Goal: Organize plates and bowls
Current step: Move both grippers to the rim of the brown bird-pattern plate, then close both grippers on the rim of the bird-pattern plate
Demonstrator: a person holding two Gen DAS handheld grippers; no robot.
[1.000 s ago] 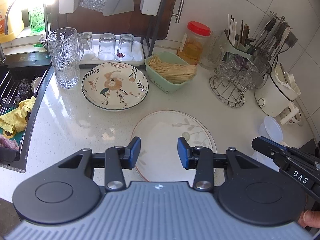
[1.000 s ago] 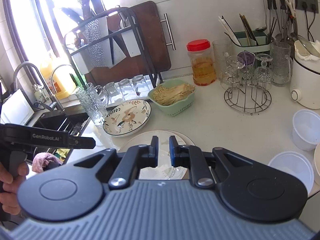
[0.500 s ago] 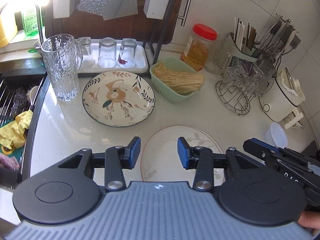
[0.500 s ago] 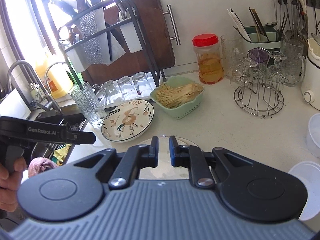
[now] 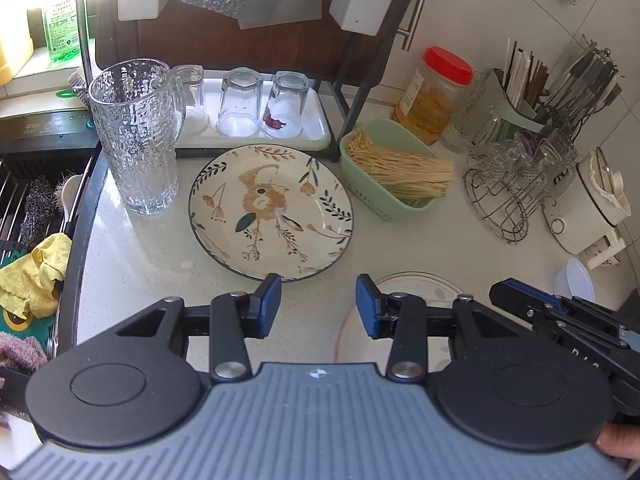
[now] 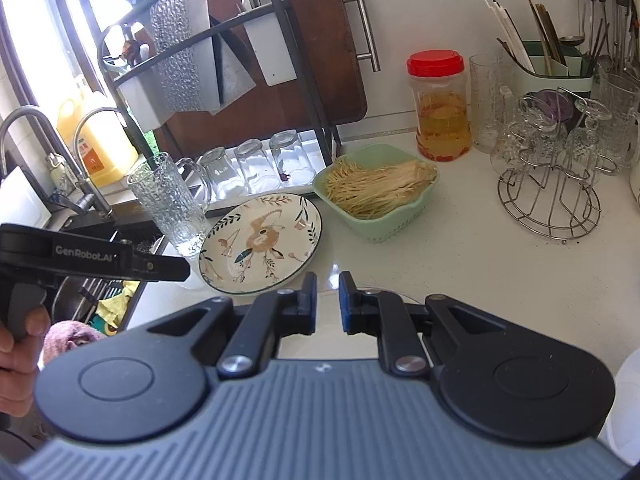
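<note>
Both my grippers have slid toward the floral plate (image 5: pixel 272 210). Left gripper (image 5: pixel 318 300) jaws opening, nothing between; right gripper (image 6: pixel 328 300) nearly closed, empty. Approach step: next, I'd pinch the plate's near rim. Plain plate (image 5: pixel 420 284) beside it; sink-side counter (image 5: pixel 132 256) edge, glass pitcher (image 5: pixel 136 136) crowd the left.

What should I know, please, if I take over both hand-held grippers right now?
Left hand-held gripper: jaws opening, nothing between them, near the edge of the round floral ceramic plate.
Right hand-held gripper: shut, empty, above the pale plate with the faint leaf print.
Both plates lie apart on the white counter.
Done: nothing stacked.
Left: pick up and stack the plates.
</note>
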